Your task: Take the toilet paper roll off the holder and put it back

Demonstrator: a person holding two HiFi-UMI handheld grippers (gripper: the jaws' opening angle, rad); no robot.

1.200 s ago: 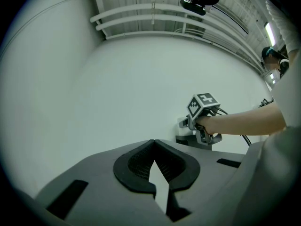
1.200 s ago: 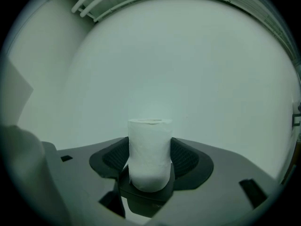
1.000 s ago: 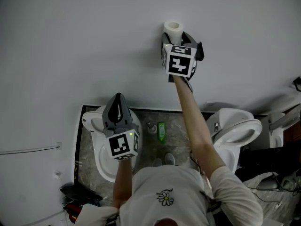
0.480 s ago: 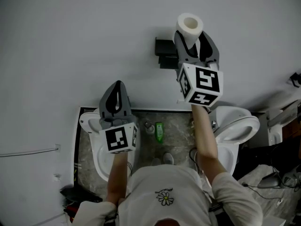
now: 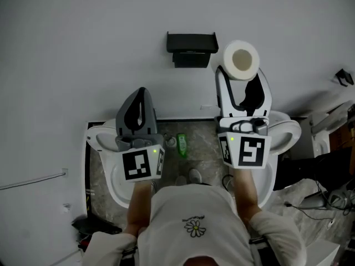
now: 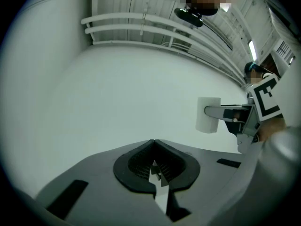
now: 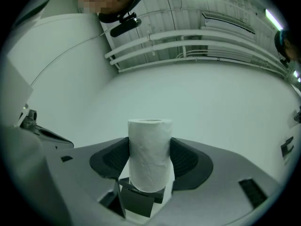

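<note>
Left of centre, the left gripper point(image 5: 140, 101) has its jaws together and empty. Right of centre, the right gripper point(image 5: 242, 87) clamps the roll point(image 5: 241, 60), near the holder point(image 5: 191, 43) at upper centre. Removal looks done. Next, I'd guess, carry the roll left and seat it squarely.

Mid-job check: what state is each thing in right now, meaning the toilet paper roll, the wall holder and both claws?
toilet paper roll: off the holder, gripped by its sides in the right claw.
holder: on the wall, empty.
right claw: shut on the toilet paper roll.
left claw: shut, holding nothing.
</note>
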